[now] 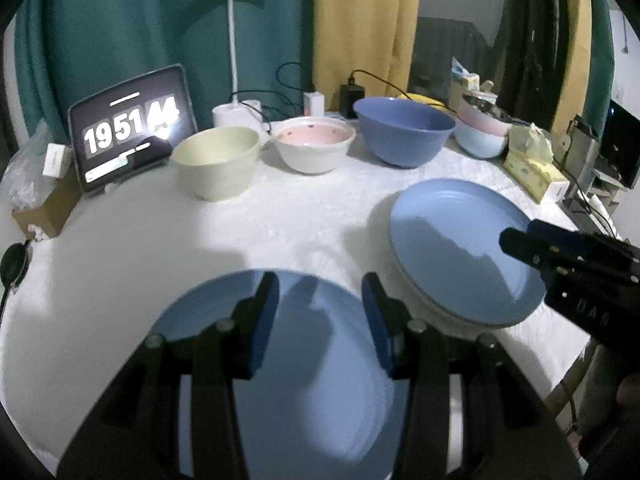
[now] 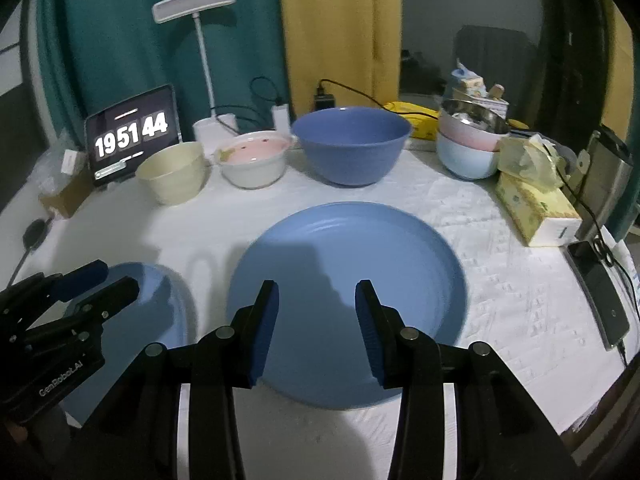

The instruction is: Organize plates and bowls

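The left tool [image 1: 320, 300] hung with its fingers spread apart and nothing between them, above a blue plate [image 1: 280, 360] that filled the lower centre of the left wrist view. The right tool [image 2: 316, 304] was likewise released and empty, poised over a second blue plate [image 2: 348, 264] in the middle of its own view; in the left wrist view that plate [image 1: 452, 240] appeared at right, stacked on at least one other plate whose pale rim showed beneath it.

Both plates lay on the white-covered surface [image 2: 500, 288], near each other. Across the upper middle of the right wrist view ran a row of bowls: a cream bowl [image 2: 172, 174], a white bowl with a pink inside [image 2: 256, 164], a large blue bowl [image 2: 352, 144], and at right a stack of a pale blue bowl [image 2: 466, 158], a pink bowl [image 2: 464, 130] and a metal bowl [image 2: 476, 114].

A tablet [image 2: 130, 136] showing 19 51 44 stood at the left, a white desk lamp [image 2: 195, 2] beside it, and a yellow tissue pack [image 2: 532, 208] at the right.
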A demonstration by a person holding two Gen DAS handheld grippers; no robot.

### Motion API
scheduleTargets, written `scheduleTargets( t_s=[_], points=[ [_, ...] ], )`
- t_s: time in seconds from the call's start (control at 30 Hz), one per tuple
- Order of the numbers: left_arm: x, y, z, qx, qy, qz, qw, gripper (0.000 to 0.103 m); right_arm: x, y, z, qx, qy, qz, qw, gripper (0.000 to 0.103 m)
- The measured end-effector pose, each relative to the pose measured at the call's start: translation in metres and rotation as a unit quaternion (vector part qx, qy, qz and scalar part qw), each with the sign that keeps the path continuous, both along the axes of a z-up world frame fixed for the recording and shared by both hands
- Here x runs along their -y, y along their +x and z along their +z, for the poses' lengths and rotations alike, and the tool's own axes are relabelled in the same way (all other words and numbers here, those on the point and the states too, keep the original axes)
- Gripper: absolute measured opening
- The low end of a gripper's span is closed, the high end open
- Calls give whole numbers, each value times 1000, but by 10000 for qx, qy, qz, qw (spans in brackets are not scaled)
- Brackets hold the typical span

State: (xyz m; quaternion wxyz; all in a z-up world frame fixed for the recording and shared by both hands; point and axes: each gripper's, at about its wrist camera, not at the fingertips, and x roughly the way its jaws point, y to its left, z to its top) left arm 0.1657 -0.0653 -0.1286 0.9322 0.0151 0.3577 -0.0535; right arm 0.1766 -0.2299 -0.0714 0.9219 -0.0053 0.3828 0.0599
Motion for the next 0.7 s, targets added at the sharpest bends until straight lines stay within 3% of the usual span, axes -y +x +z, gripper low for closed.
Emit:
scheduleTargets(
  t_s=[0.7],
  points=[
    [-73, -26, -12, 41, -158, 630, 9979, 46, -61, -10, -20, -295, -80, 512, 9982, 42]
  ],
)
